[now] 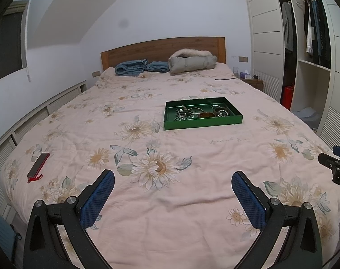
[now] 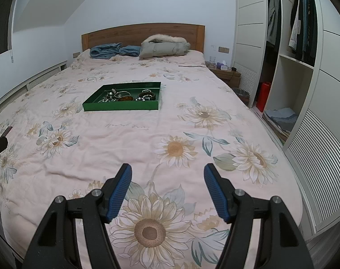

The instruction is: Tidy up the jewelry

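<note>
A green tray (image 1: 201, 123) sits on the floral bedspread in the middle of the bed; it also shows in the right wrist view (image 2: 120, 107). Inside lies a jumble of jewelry (image 1: 201, 112): silver bangles, rings, beads and a brown oval piece, also seen in the right wrist view (image 2: 127, 96). My left gripper (image 1: 173, 177) is open and empty, well short of the tray, above the bed's near end. My right gripper (image 2: 167, 170) is open and empty, also far in front of the tray.
A red-and-black case with a red strap (image 1: 38, 167) lies on the bed at left. Blue towels (image 1: 138, 67) and a grey fur-trimmed coat (image 1: 192, 61) lie by the wooden headboard. An open wardrobe (image 2: 291, 67) and a nightstand (image 2: 226, 72) stand at right.
</note>
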Motion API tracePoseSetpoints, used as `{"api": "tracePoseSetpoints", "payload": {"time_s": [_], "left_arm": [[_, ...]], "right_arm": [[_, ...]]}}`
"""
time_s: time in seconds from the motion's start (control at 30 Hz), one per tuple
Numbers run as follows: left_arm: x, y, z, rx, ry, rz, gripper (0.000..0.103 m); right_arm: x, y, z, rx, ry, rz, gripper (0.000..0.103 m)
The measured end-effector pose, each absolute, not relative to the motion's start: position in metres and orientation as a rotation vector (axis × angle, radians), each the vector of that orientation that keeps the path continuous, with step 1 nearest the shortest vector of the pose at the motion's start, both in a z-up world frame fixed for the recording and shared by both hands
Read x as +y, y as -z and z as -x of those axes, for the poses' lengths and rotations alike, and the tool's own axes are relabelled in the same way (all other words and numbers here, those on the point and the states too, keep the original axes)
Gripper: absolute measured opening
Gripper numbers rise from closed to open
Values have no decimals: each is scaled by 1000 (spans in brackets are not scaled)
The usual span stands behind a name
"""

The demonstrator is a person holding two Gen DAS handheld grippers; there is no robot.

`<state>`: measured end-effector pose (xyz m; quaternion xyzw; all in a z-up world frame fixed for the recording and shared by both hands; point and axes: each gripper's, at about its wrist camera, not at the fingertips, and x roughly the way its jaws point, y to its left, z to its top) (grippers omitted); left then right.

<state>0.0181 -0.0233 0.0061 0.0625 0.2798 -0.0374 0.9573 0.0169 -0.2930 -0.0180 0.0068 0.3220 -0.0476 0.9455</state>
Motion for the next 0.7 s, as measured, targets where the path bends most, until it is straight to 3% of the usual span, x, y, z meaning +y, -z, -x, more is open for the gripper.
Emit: {"api": "tracePoseSetpoints", "payload": {"time_s": [0.7], "left_arm": [[-21, -2, -23, 582, 82, -128, 103]], "right_arm": [[-301, 23, -13, 662, 101, -21, 65]]}}
